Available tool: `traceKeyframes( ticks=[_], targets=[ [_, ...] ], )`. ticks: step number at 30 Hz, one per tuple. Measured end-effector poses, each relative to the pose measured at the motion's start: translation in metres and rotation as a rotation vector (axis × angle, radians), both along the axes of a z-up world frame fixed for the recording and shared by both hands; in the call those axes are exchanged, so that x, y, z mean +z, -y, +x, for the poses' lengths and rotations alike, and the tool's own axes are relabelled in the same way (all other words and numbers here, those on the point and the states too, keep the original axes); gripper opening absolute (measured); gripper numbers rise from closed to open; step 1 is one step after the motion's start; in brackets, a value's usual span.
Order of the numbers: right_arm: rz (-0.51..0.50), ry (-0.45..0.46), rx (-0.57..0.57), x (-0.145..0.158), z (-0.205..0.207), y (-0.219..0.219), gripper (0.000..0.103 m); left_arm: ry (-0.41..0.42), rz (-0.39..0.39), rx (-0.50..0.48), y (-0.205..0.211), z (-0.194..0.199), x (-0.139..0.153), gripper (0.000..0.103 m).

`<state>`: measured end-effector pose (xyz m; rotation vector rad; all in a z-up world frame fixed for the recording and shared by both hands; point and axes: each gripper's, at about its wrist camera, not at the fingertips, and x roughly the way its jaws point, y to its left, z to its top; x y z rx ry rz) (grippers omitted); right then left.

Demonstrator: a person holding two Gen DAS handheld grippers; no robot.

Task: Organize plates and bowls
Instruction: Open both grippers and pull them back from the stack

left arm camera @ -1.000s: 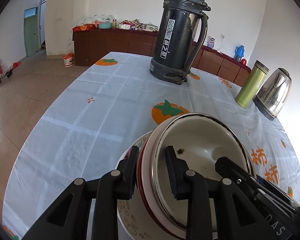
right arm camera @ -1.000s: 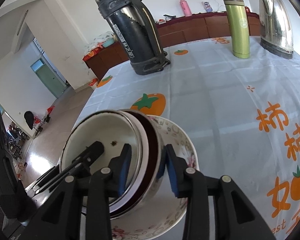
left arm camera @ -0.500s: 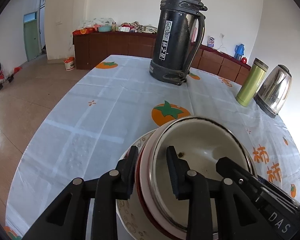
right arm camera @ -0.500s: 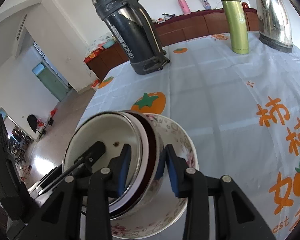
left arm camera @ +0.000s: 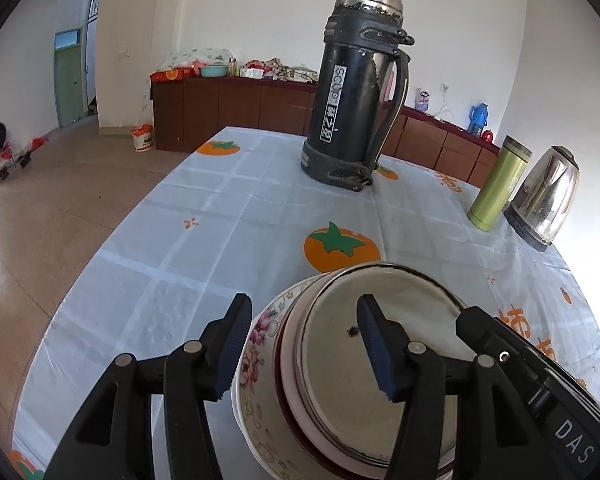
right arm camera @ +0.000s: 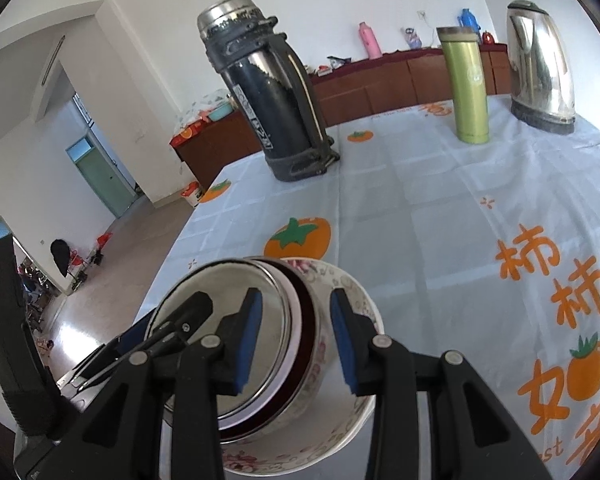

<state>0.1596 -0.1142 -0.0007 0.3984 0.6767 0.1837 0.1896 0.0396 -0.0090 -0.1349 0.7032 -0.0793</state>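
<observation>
A steel-rimmed bowl sits nested in a dark red bowl, which rests tilted inside a floral china bowl on the table. My left gripper is open, its jaws wide apart astride the left rims of the stack. My right gripper is open too, its jaws standing apart on either side of the nested bowls' right rim, inside the floral bowl. The steel bowl also shows in the right wrist view.
A tall black thermos stands at the table's far middle. A green flask and a steel kettle stand at the far right. The persimmon-print tablecloth ends at the table's left edge above the floor.
Both grippers have opened and let go of the nested bowls' rims. The stack now rests lower in the floral bowl, and the left gripper has drawn back slightly.
</observation>
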Motion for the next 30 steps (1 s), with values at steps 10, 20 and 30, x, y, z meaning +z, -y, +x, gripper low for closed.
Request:
traceKeyframes(
  ticks=[10,20,30],
  targets=[
    [-0.014,0.016,-0.016,0.001,-0.003,0.001,0.037,0.046,0.078,0.029,0.004,-0.004,0.004,0.06],
    [-0.006,0.085,-0.048,0.011,-0.025,0.005,0.063,0.183,0.117,0.099,-0.007,-0.032,0.022,0.079],
    [-0.04,0.164,-0.067,0.017,-0.067,0.001,0.074,0.214,0.125,0.106,-0.009,-0.064,0.022,0.08]
  ],
)
